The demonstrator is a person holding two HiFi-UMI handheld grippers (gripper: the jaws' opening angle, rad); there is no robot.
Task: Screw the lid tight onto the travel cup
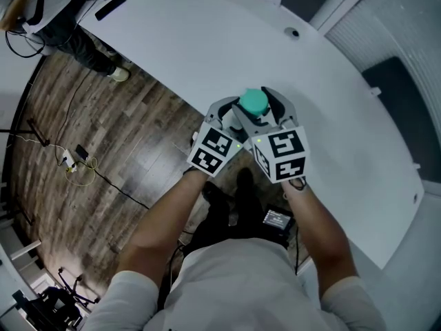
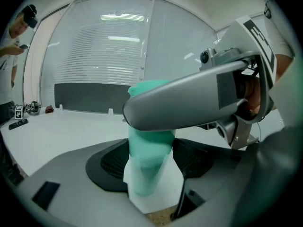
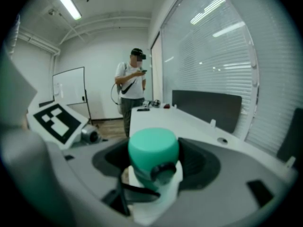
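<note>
Your left gripper (image 2: 150,174) pinches the cup (image 2: 147,150) by its body and your right gripper (image 3: 152,169) clamps the lid (image 3: 152,145), at the table's (image 1: 207,47) near edge. It's smooth plastic (probably light and slippery), so grip the lid's sides squarely.

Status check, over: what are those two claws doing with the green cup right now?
Left claw clamped on the cup body. Right claw closed around the lid. Cup at the table edge, nothing in the way.
</note>
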